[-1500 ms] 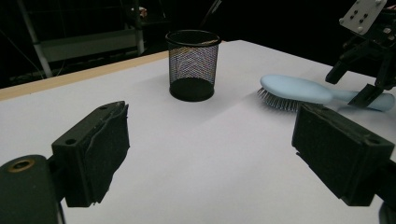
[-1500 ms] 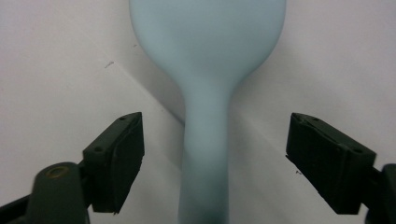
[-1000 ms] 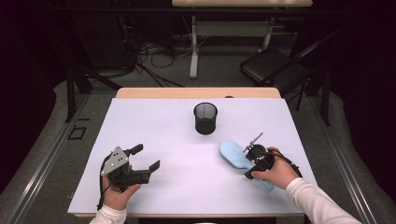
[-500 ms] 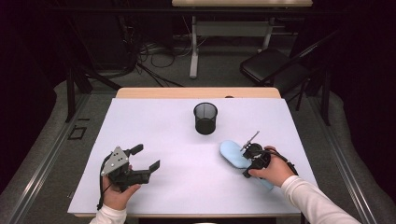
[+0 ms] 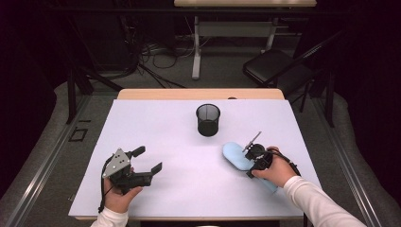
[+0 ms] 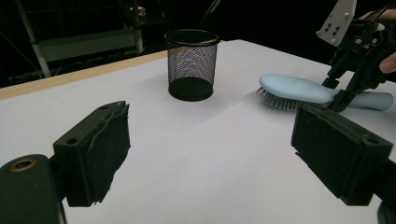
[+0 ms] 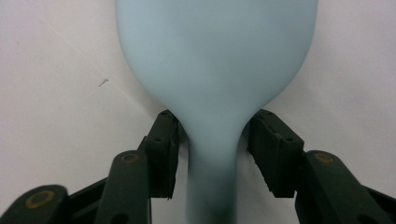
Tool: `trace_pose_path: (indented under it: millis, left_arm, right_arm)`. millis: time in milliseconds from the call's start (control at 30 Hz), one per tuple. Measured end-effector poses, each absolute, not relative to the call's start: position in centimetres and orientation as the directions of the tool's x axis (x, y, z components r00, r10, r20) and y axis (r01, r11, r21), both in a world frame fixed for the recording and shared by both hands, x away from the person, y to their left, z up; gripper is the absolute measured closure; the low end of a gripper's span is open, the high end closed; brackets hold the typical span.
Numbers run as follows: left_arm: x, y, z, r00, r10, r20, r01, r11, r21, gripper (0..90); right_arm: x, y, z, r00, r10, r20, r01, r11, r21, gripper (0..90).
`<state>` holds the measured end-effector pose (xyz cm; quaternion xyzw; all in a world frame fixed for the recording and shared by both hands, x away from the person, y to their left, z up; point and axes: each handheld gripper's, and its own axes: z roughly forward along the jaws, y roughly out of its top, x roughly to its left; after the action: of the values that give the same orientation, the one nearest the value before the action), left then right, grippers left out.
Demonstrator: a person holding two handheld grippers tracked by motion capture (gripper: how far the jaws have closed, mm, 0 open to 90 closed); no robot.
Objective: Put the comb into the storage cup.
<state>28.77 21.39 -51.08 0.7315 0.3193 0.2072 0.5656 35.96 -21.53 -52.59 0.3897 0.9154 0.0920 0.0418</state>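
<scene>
Pale-blue hairbrush (image 5: 238, 156): lies bristles down on my right side of the table, head toward the mesh cup, handle running back under my right hand (image 5: 275, 172).
White tabletop (image 5: 165, 132): wide bare stretch between my two hands; the near edge runs just under my wrists, a wooden strip borders the far edge.
Black mesh cup (image 5: 208, 120): upright at the middle toward the far edge, well apart from both side edges, near the brush head but not touching it.
Right gripper (image 7: 212, 149): pointed down over the brush neck, where head narrows to handle; its jaws have just been closing, with the neck between them. My left-hand pad looks to be at the neck, while a thin gap shows at the other pad, so no firm pinch yet.
Left gripper (image 5: 144, 161): held low near the front left, jaws spread wide with nothing between them, aimed across the table toward the cup and brush.
Left hand (image 5: 118, 196): wrapped around the gripper body, wrist at the near edge.
</scene>
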Motion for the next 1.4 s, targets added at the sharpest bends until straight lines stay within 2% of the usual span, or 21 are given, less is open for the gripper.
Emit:
trace_pose_path:
  millis: [433, 633, 833, 967, 1133, 1167, 1400]
  left_arm:
    - [28.8, 21.4, -51.1, 0.709, 0.703, -0.061, 0.235, -0.154, 0.96, 11.7]
    - [28.8, 21.39, -51.11, 0.708, 0.703, -0.061, 0.235, -0.154, 0.96, 11.7]
    - [28.81, 21.37, -51.11, 0.708, 0.703, -0.062, 0.236, -0.153, 0.96, 11.7]
    - [28.82, 21.38, -51.11, 0.708, 0.703, -0.062, 0.236, -0.153, 0.96, 11.7]
    - [28.83, 21.4, -51.12, 0.708, 0.703, -0.061, 0.236, -0.154, 0.96, 11.7]
    - [28.82, 21.4, -51.12, 0.708, 0.704, -0.061, 0.236, -0.154, 0.96, 11.7]
    - [28.82, 21.37, -51.12, 0.708, 0.703, -0.061, 0.236, -0.154, 0.96, 11.7]
  right_arm:
    - [36.05, -21.49, -52.5, -0.702, 0.712, 0.001, 0.698, 0.688, 0.198, 64.2]
    - [35.95, -21.47, -52.43, -0.7, 0.714, 0.002, 0.701, 0.687, 0.19, 65.4]
    - [35.79, -21.47, -52.7, -0.698, 0.716, -0.001, 0.697, 0.68, 0.229, 66.3]
    - [35.87, -21.5, -52.39, -0.709, 0.705, -0.01, 0.691, 0.697, 0.189, 67.3]
    - [35.76, -21.63, -52.48, -0.706, 0.708, -0.005, 0.692, 0.692, 0.204, 68.2]
    - [35.68, -21.68, -52.72, -0.702, 0.712, 0.001, 0.692, 0.683, 0.235, 68.3]
    - [35.45, -21.91, -52.61, -0.694, 0.72, 0.012, 0.7, 0.671, 0.243, 68.8]
